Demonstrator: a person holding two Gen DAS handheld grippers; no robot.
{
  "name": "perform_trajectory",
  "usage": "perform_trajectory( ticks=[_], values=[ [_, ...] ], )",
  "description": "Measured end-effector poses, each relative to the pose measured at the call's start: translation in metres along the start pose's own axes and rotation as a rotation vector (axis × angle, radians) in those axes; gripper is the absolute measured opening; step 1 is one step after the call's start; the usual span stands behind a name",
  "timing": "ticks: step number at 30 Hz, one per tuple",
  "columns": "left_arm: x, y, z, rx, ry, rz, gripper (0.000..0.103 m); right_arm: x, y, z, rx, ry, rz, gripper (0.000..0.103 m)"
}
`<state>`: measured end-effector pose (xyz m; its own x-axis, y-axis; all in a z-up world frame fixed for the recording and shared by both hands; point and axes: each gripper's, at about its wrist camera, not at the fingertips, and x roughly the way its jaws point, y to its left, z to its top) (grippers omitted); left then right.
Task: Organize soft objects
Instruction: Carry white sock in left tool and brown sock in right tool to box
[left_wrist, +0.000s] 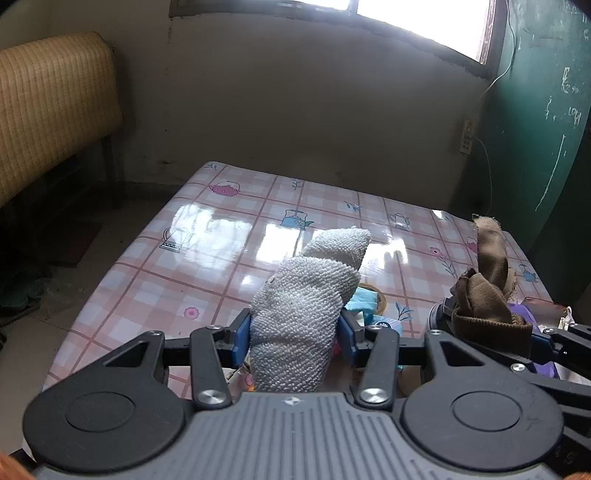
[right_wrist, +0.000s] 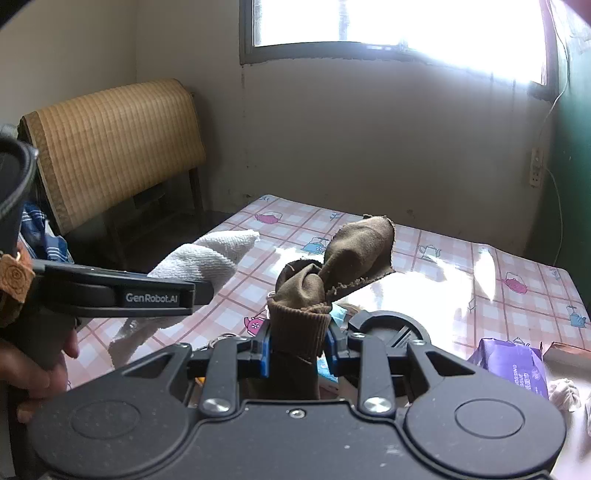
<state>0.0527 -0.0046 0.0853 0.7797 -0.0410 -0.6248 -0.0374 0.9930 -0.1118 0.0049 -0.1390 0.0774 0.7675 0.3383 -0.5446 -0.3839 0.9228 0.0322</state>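
My left gripper (left_wrist: 293, 338) is shut on a rolled white terry towel (left_wrist: 303, 302), which sticks up and forward between the blue pads above the table. My right gripper (right_wrist: 299, 349) is shut on a brown ribbed sock (right_wrist: 325, 280), its frayed toe end pointing up. In the left wrist view the brown sock (left_wrist: 487, 291) and part of the right gripper show at the right. In the right wrist view the white towel (right_wrist: 207, 258) and the left gripper's side show at the left, with a hand below it.
The table wears a glossy pink checked cloth (left_wrist: 221, 236) with teapot prints. Blue packets (left_wrist: 365, 302) lie under the towel. A purple wipes pack (right_wrist: 517, 365) and a black round object (right_wrist: 388, 328) sit near the right gripper. A woven-backed chair (right_wrist: 110, 147) stands at the left by the wall.
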Motion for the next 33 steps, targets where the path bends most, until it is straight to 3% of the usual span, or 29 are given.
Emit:
perform_trajectory(
  ticks=[22, 33],
  values=[
    [0.004, -0.003, 0.008, 0.035, 0.004, -0.041, 0.049, -0.012, 0.003, 0.003, 0.013, -0.018, -0.046, 0.034],
    [0.006, -0.023, 0.010, 0.068, 0.004, -0.080, 0.049, -0.031, -0.005, 0.008, 0.032, -0.032, -0.092, 0.034]
  ],
)
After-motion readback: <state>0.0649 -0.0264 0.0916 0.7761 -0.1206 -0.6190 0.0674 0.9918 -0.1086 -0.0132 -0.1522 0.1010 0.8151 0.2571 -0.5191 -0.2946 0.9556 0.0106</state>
